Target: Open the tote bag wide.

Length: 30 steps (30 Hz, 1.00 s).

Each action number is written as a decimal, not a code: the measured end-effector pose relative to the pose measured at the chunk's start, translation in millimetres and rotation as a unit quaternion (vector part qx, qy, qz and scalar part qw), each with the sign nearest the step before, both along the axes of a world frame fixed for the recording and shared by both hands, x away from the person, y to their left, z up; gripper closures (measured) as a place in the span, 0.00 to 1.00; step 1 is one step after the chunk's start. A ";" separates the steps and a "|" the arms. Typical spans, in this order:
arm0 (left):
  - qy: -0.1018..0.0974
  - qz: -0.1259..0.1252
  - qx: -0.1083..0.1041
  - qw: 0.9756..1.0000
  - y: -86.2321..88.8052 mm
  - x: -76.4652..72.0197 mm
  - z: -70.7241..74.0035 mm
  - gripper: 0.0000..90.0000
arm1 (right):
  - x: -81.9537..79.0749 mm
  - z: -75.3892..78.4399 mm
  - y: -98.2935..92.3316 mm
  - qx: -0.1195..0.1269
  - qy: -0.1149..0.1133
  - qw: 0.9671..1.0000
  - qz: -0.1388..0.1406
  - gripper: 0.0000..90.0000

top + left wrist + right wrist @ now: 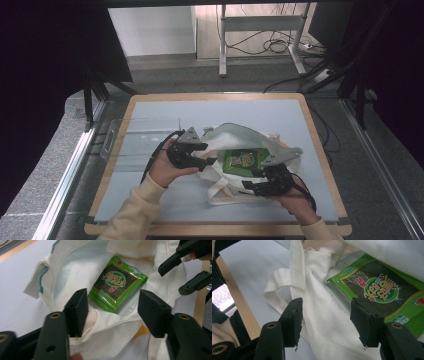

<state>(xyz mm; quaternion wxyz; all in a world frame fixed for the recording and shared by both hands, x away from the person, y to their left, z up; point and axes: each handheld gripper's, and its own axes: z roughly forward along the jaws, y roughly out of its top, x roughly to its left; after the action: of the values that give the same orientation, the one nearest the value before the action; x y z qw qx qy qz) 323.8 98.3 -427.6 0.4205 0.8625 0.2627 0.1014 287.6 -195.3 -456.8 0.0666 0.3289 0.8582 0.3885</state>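
Nearest to me, the right gripper (261, 186) sits at the near right edge of the white cloth bag (235, 145). In the right gripper view its jaws stand apart over the bag's hem, with cloth lying between them; I see no pad pressing on it. The bag's strap (277, 285) loops out on the table (165, 200) beside that jaw.

Next, the left gripper (202, 154) is at the bag's left rim. In the left gripper view its jaws are apart on either side of the folded rim; one pad is close against the cloth, but I cannot tell whether it touches.

The green snack packet (243, 161) lies flat inside the open mouth of the bag, between the two grippers.

Farther left, a clear plastic tray (131, 141) rests on the table, apart from the bag
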 end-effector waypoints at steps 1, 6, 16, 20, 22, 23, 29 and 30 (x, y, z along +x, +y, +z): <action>0.002 -0.003 0.000 1.000 -0.8 -0.5 -0.5 0.51 | 0.3 0.4 0.1 0.000 -0.002 1.000 0.000 0.49; 0.000 -0.014 0.004 1.000 -2.0 -2.0 -3.2 0.65 | 5.1 6.6 1.4 -0.004 -0.005 1.000 0.003 0.58; 0.026 -0.022 0.022 0.999 -12.6 4.4 -18.5 0.96 | 37.0 29.3 15.9 -0.016 -0.036 0.999 0.000 0.94; 0.037 -0.032 0.028 0.998 -19.8 4.8 -23.3 0.98 | 51.4 30.5 30.0 -0.017 -0.025 1.000 0.008 0.99; 0.041 -0.036 0.031 0.998 -21.4 4.7 -25.6 0.99 | 59.8 28.7 39.4 -0.019 -0.011 1.000 0.018 0.99; 0.043 -0.036 0.031 0.998 -21.6 4.6 -26.5 0.99 | 63.6 27.7 44.0 -0.024 -0.009 0.999 0.022 0.99; 0.049 -0.035 0.029 0.998 -21.0 3.1 -28.0 0.99 | 83.1 15.5 64.7 -0.048 0.005 0.998 0.041 0.99; 0.051 -0.034 0.028 0.998 -20.8 3.0 -28.2 0.99 | 85.0 10.6 68.5 -0.053 0.010 0.997 0.046 0.99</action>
<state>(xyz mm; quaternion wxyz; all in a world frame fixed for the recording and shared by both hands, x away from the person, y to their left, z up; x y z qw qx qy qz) 326.8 77.5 -455.8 0.3858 0.8863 0.2513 0.0499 372.6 -126.8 -446.2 0.0576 0.2885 0.8924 0.3421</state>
